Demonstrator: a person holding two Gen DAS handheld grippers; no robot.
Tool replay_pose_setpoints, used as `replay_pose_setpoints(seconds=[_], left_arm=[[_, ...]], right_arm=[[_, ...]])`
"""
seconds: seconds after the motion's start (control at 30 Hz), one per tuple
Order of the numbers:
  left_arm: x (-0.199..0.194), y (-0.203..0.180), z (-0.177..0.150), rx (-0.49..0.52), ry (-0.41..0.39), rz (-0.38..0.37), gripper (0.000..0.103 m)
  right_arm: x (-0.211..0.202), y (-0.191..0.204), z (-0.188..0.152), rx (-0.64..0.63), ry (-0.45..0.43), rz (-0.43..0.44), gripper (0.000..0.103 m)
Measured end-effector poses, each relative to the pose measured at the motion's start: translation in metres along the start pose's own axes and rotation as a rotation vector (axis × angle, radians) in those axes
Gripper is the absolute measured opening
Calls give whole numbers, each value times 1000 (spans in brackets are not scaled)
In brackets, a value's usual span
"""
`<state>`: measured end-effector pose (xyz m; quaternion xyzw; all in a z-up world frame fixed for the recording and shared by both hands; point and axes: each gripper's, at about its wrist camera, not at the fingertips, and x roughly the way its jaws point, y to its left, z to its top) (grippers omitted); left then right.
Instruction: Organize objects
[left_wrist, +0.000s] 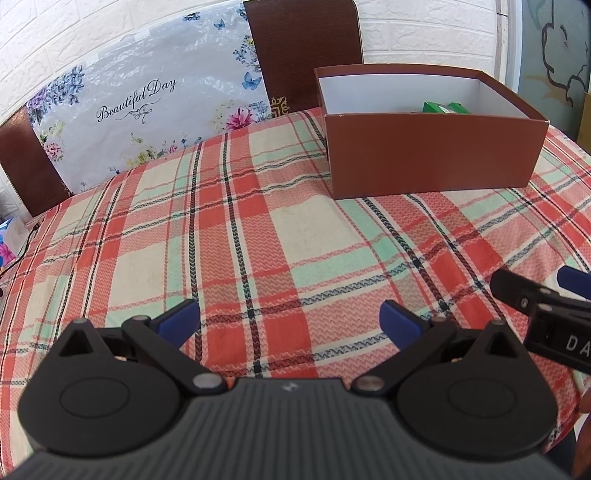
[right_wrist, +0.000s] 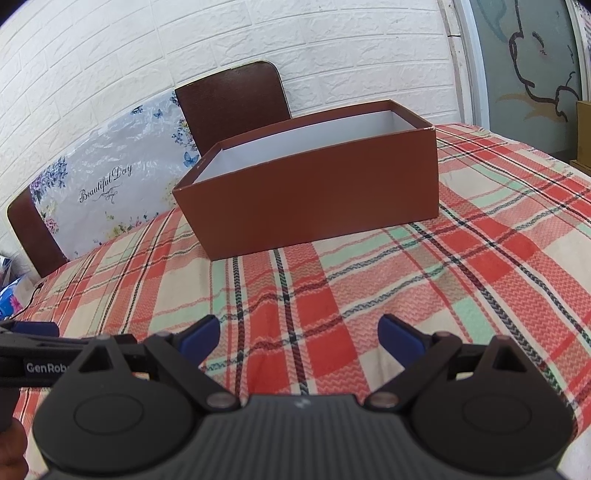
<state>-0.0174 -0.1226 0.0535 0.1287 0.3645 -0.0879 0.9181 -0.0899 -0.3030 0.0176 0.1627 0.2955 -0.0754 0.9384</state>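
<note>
Here's the left gripper (left_wrist: 291, 319) low in the centre of its own view, blue fingertips (left_wrist: 181, 316) spread wide with only the plaid tablecloth (left_wrist: 258, 229) showing between them, nothing held. Over in the right wrist view, the right gripper (right_wrist: 299, 336) sits the same way at the bottom middle, its jaws apart and empty above the cloth. The brown box (left_wrist: 432, 162) stands open-topped in the upper right of the left view, resting on the cloth well apart from both tools, and in there, against the white inner wall, a green item (left_wrist: 445, 108) peeks over the near rim (only its top edge shows, so what it is cannot be told). From the right wrist the same box fills the middle of the frame, its white inside visible but the bottom hidden. Each tool shows up in the other's view, at the lower right and lower left edges. Behind the table, a dark brown chair back (right_wrist: 232, 107) and a flowered plastic sheet (left_wrist: 140, 110) lean by the white brick wall (right_wrist: 295, 44).
</note>
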Motion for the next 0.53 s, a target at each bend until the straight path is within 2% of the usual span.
replay_pose_setpoints(seconds=[0.33, 0.53], left_arm=[[4, 1, 0, -13, 11, -5, 103], [-3, 1, 1, -11, -39, -21, 103]], right_arm=[[3, -1, 0, 1, 5, 0, 96], [3, -2, 0, 1, 7, 0, 96]])
